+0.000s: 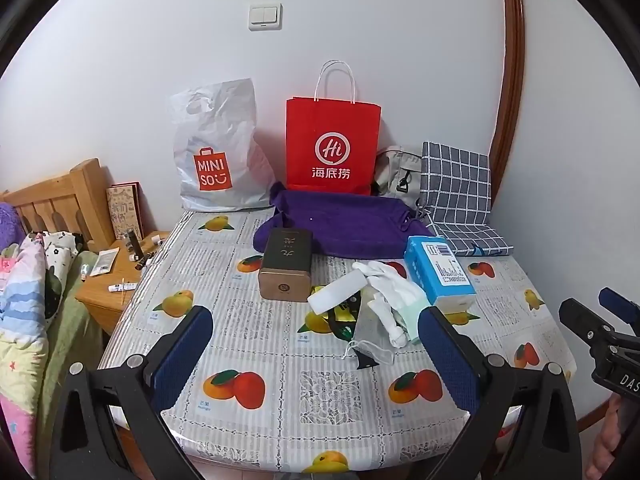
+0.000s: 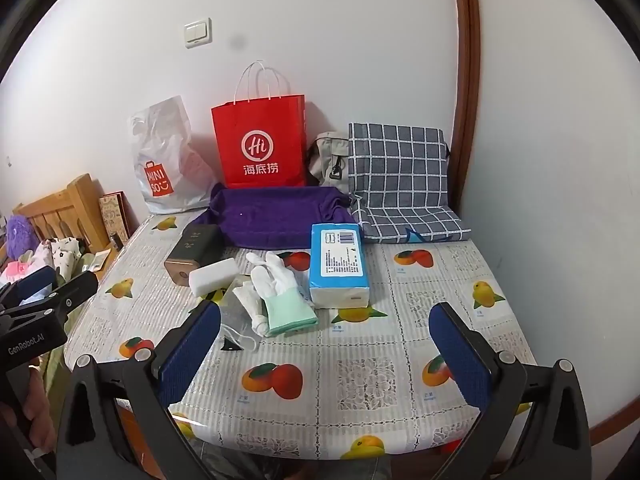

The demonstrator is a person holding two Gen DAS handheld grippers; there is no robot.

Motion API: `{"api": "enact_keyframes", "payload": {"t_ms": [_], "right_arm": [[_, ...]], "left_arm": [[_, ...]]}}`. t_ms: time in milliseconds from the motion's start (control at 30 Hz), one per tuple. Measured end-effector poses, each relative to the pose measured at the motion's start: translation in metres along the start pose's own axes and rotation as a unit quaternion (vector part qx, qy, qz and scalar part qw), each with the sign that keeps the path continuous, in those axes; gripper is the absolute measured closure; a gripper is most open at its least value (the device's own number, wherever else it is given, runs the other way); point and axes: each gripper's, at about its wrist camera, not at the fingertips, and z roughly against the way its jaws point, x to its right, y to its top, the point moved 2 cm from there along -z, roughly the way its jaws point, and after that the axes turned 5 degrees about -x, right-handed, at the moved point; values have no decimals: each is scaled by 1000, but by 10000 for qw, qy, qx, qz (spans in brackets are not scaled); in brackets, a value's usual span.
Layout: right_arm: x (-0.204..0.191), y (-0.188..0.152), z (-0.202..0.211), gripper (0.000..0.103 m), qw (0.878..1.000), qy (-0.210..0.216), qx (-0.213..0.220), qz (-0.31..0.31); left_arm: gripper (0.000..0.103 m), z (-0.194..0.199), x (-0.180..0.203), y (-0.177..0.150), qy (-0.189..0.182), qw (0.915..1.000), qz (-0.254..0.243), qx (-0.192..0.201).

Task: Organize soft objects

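Note:
White gloves with a green cuff (image 1: 390, 292) (image 2: 276, 292) lie mid-table beside a white sponge block (image 1: 338, 290) (image 2: 212, 276), a blue tissue pack (image 1: 438, 270) (image 2: 338, 262) and a face mask (image 1: 370, 344) (image 2: 238, 326). A purple towel (image 1: 344, 226) (image 2: 276, 216) lies behind them. My left gripper (image 1: 316, 356) is open and empty over the table's near edge. My right gripper (image 2: 326, 354) is open and empty, just right of the left one; it also shows in the left wrist view (image 1: 600, 320).
A dark tin box (image 1: 286, 264) (image 2: 192, 252) stands left of the sponge. A red paper bag (image 1: 332, 144) (image 2: 260, 140), a Miniso plastic bag (image 1: 218, 148) (image 2: 164, 160), a grey bag (image 2: 328, 156) and a checked cushion (image 1: 460, 196) (image 2: 400, 176) line the wall. A bed and nightstand (image 1: 108, 280) are at left.

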Motion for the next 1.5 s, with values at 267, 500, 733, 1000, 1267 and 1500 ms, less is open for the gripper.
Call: {"api": "enact_keyframes", "payload": {"t_ms": [267, 500, 733, 1000, 1267, 1500], "right_arm": [[-1, 1, 1, 0, 10000, 6, -1, -1], [0, 1, 2, 0, 10000, 11, 0, -3], [-1, 1, 3, 0, 10000, 25, 28, -1], [-2, 2, 4, 0, 10000, 9, 47, -12], [-2, 2, 5, 0, 10000, 13, 60, -18], [-1, 2, 5, 0, 10000, 18, 70, -18]], "left_arm": [[0, 2, -1, -1, -22, 10000, 10, 23], [0, 2, 0, -2, -17, 10000, 5, 30], [0, 5, 1, 0, -1, 10000, -3, 43], [0, 6, 1, 2, 20, 10000, -38, 59], [0, 7, 1, 3, 13, 10000, -47, 64], [0, 9, -1, 7, 30, 9999, -56, 86]]}}
